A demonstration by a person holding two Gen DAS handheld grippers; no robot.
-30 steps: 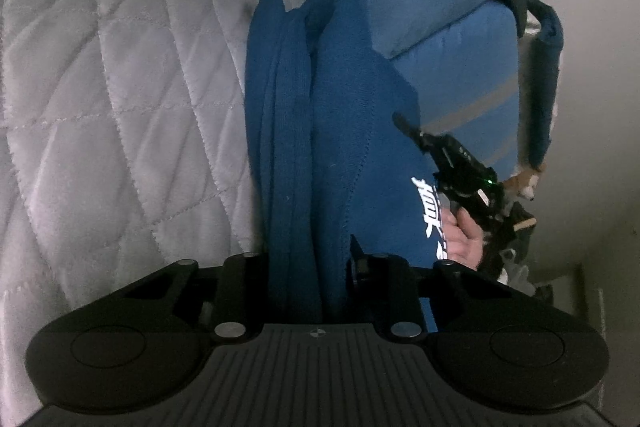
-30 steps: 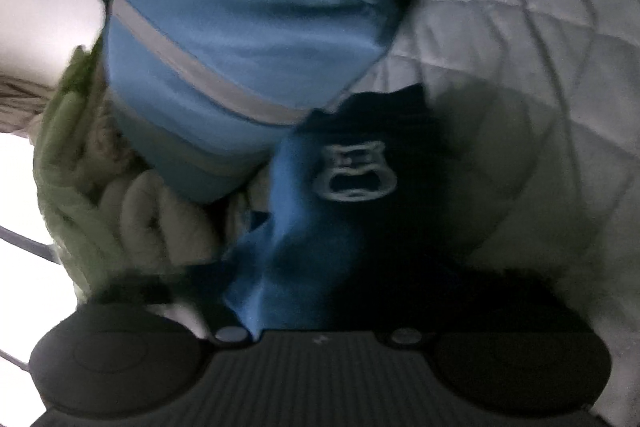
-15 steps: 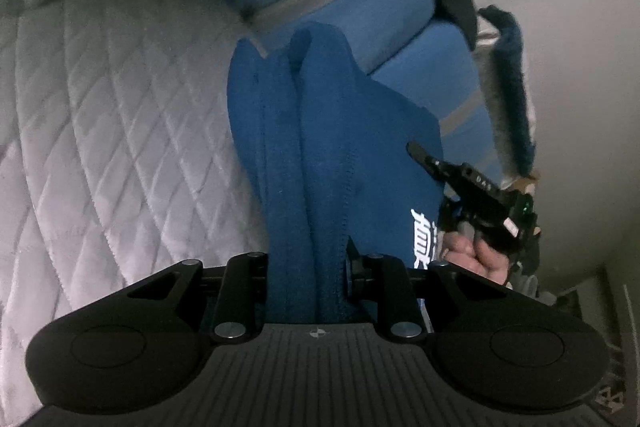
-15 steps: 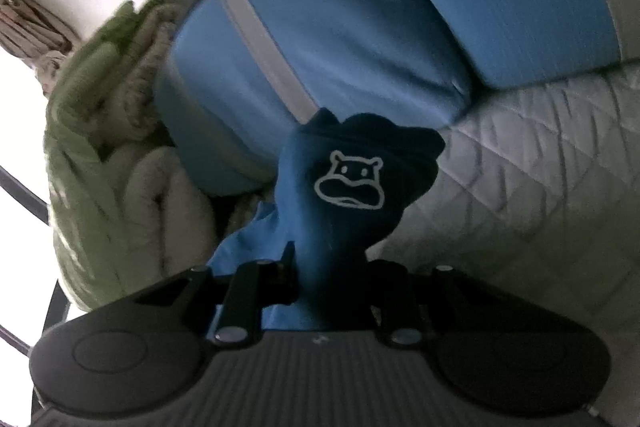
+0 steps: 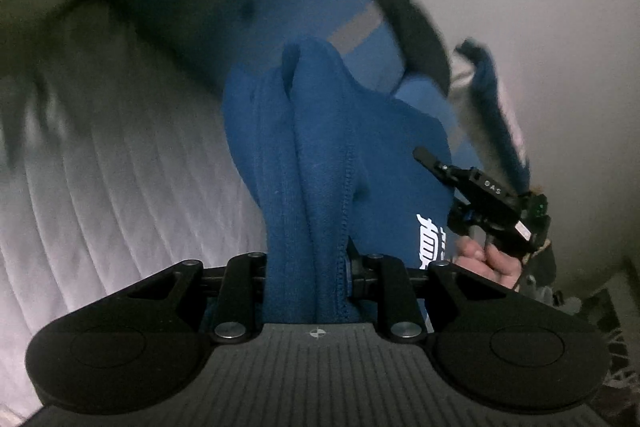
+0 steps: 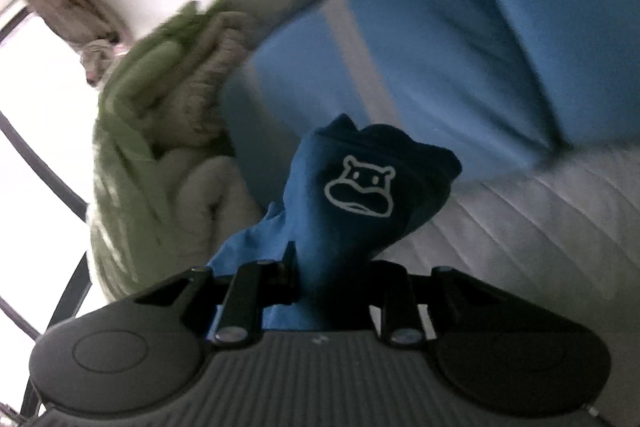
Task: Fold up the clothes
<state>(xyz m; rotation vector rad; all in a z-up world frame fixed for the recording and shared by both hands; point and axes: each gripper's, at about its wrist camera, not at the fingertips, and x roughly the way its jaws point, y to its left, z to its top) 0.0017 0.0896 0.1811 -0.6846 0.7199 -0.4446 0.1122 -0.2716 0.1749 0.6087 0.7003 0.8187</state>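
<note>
Each black hand-held gripper (image 5: 307,267) has a ribbed grey base, round side discs and silver screws

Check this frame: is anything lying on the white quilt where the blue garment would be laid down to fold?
Nothing visible does. Both the left gripper and right gripper are shut on the blue garment, and the white quilt beside it looks bare, though motion blur hides detail. The blue pillows sit only at its far edge.

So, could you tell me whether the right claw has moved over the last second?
Yes. The right claw, shut on the blue garment, has tilted upward: the blue pillows slid lower-right and more wall shows.
</note>
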